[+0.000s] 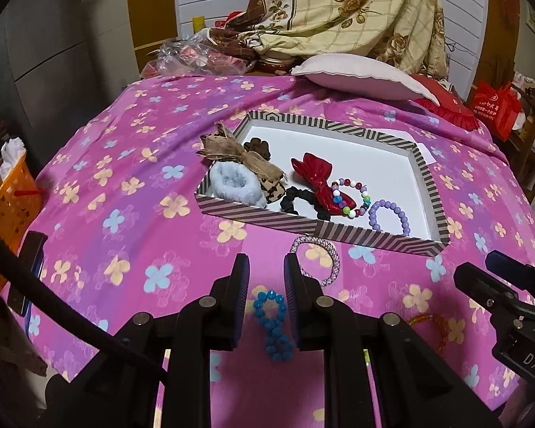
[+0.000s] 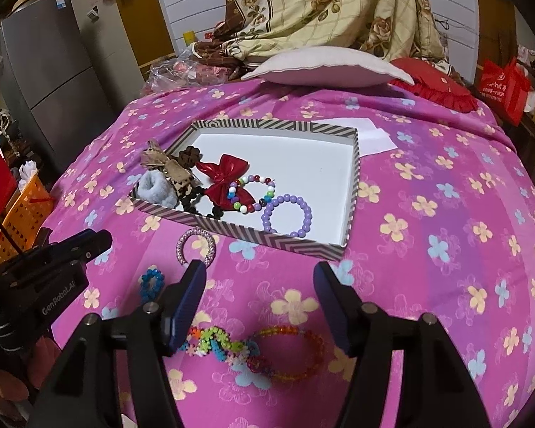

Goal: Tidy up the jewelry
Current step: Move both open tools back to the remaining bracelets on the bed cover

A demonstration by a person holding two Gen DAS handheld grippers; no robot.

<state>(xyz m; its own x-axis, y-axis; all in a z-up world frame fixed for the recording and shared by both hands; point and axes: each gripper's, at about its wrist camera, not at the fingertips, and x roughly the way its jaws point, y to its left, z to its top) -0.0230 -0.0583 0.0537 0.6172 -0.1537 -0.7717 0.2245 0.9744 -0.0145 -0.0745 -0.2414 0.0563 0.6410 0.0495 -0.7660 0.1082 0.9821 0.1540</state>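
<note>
Left tongs point(image 1: 266, 267) held narrowly apart, unloaded, over blue bead bracelet point(image 1: 273, 324) on bed point(image 1: 125, 185); right tongs point(image 2: 260, 285) spread wide, empty; striped box point(image 2: 232, 223) seen at 12 o'clock

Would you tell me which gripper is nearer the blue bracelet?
Left. The left gripper is directly above the blue bracelet, fingers straddling it; the right gripper is off to its right.
</note>
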